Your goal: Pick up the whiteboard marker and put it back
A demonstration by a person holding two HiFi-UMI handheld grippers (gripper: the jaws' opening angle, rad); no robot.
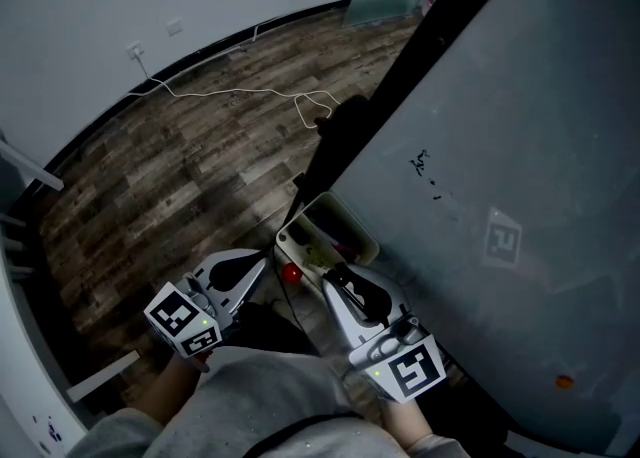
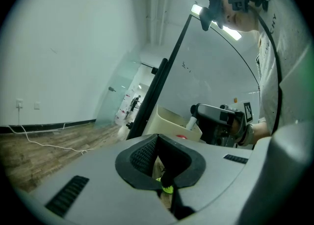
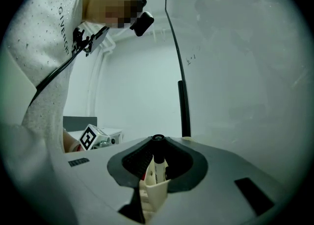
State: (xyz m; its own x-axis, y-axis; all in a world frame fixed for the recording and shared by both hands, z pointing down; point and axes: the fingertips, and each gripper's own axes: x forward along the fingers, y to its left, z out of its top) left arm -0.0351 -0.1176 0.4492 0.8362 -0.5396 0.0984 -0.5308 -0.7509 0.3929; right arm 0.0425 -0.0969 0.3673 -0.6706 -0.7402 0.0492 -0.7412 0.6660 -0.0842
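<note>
Looking at it, right gripper is clamped on the marker, upright in the tray left of the board. Probably light, stiff, slick plastic, so grip mid-barrel. Left gripper is narrow, looks empty.

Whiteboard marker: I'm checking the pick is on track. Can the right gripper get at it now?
Likely yes: the whiteboard marker stands upright between the jaws of the right gripper at the cream holder, with nothing blocking it.
</note>
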